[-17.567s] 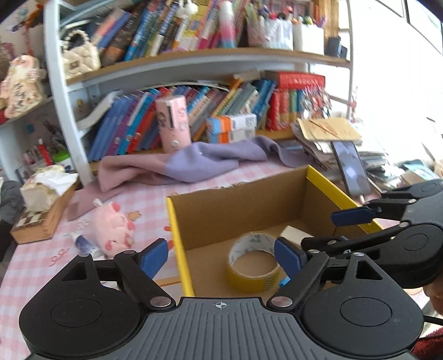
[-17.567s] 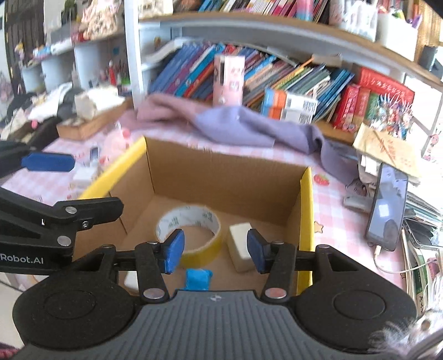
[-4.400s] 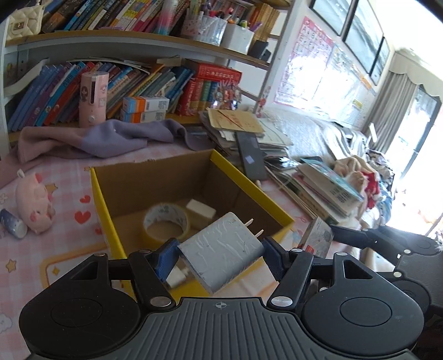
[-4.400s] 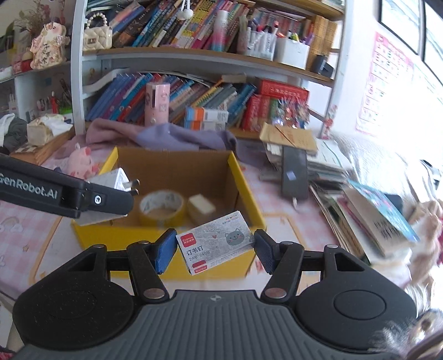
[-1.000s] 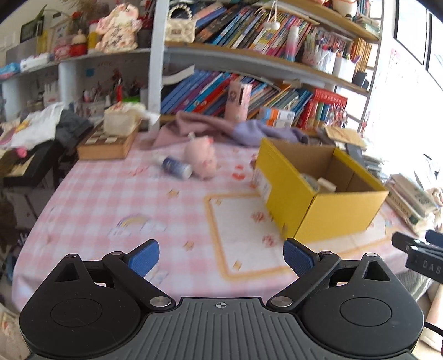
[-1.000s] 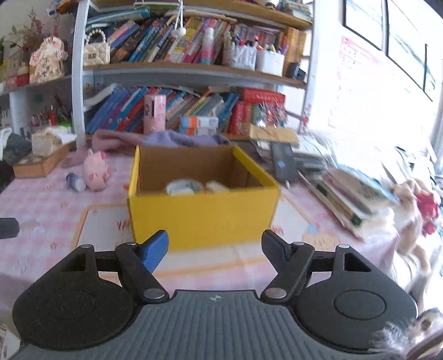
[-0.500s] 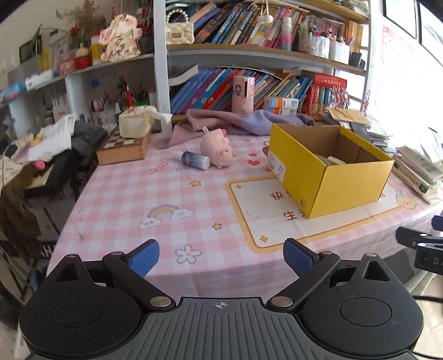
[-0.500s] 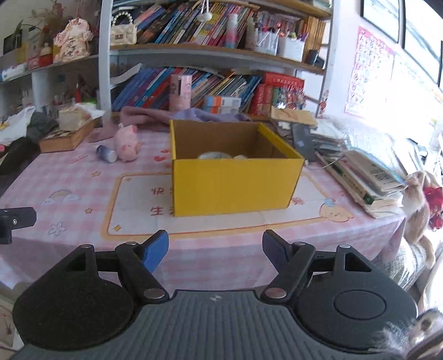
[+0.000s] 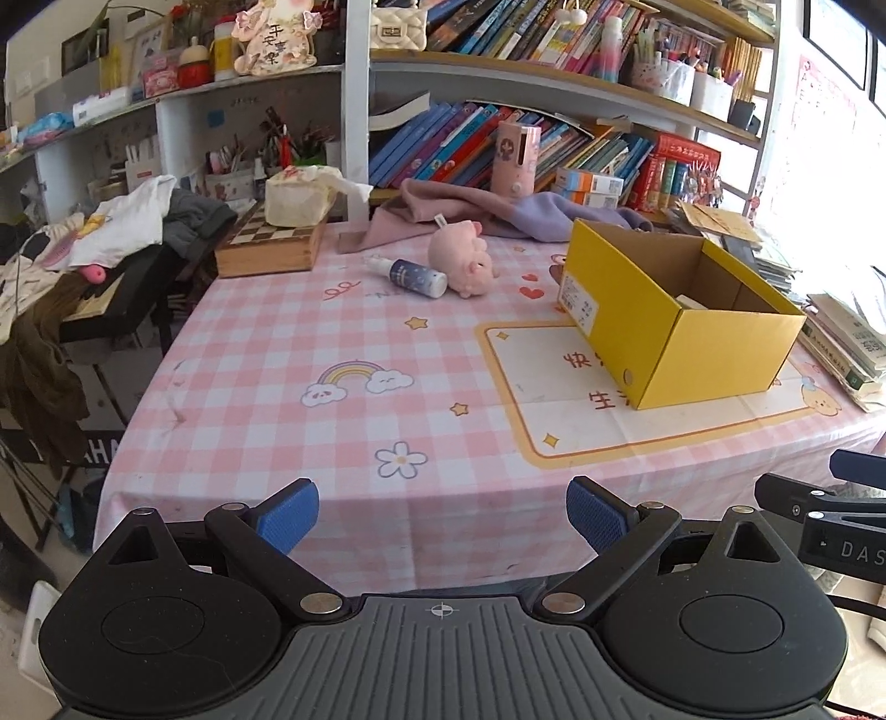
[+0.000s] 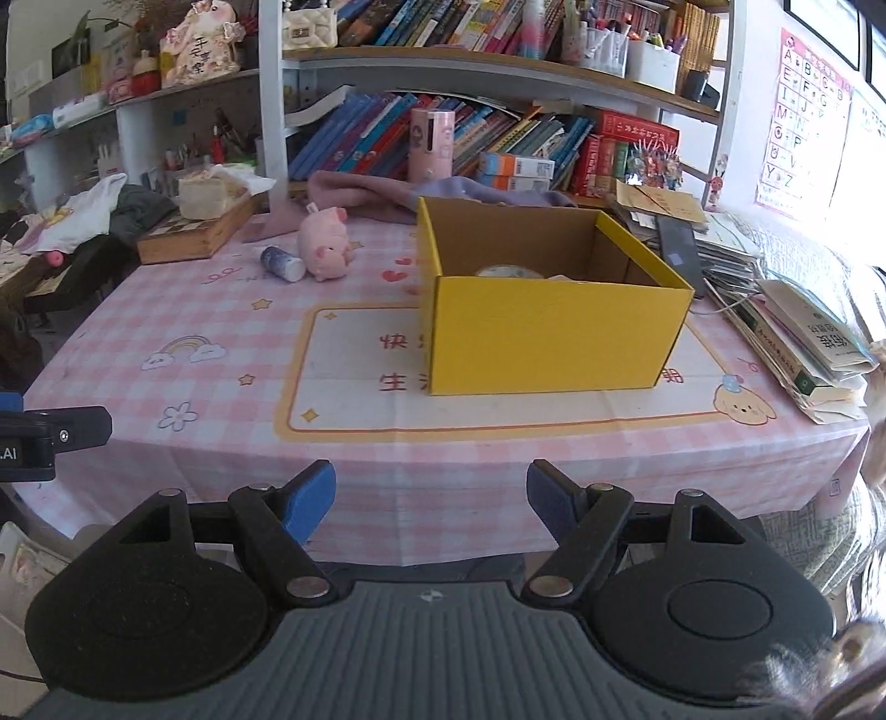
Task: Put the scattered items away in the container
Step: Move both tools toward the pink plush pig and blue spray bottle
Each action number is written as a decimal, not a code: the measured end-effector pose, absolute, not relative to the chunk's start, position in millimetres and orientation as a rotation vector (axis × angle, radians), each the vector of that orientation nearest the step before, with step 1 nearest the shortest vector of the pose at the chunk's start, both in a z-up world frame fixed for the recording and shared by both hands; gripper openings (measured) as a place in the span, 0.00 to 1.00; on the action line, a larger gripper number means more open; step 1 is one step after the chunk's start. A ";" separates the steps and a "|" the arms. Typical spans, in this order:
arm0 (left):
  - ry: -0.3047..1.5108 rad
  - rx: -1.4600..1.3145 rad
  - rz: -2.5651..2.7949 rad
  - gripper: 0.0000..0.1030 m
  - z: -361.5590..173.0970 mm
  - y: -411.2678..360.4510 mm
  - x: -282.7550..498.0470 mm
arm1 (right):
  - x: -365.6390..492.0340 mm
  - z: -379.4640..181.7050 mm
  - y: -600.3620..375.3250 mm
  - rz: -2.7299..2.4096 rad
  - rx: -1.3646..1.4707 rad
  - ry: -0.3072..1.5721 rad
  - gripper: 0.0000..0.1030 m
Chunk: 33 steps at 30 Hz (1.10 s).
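You hold both grippers tilted downward at the near edge of the tabletop (image 9: pixel 343 332). Your left gripper (image 9: pixel 442 512) and right gripper (image 10: pixel 431 498) are spread wide, empty. The box (image 10: pixel 554 327) stands on the tabletop, well ahead; a pig (image 10: pixel 324 243) and bottle (image 10: pixel 282 263) lie beyond, touching.

The tablecloth (image 10: pixel 498 410) shows red Chinese characters "快" and "生" beside the yellow box (image 10: pixel 554 338). The ornament (image 9: pixel 271 41) on the shelf bears the characters "平安喜乐". The wall poster (image 10: pixel 803 111) carries alphabet letters A, B, E, F. The left gripper (image 10: pixel 33 437) shows ".AI"; the right gripper (image 9: pixel 847 515) shows "DAS".
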<state>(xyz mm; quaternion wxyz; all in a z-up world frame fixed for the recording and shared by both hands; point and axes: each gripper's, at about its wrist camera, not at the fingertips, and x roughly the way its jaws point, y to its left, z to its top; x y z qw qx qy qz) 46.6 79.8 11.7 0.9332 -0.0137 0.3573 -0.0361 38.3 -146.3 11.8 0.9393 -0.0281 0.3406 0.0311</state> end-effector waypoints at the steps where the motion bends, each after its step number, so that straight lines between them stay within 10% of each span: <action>1: 0.729 -0.026 -0.074 0.95 11.8 81.1 45.9 | 37.6 11.2 -143.7 0.067 -0.058 0.696 0.73; 33: 0.754 -0.050 -0.072 0.95 6.3 131.1 39.4 | 36.5 15.3 -76.8 0.152 -0.122 0.690 0.72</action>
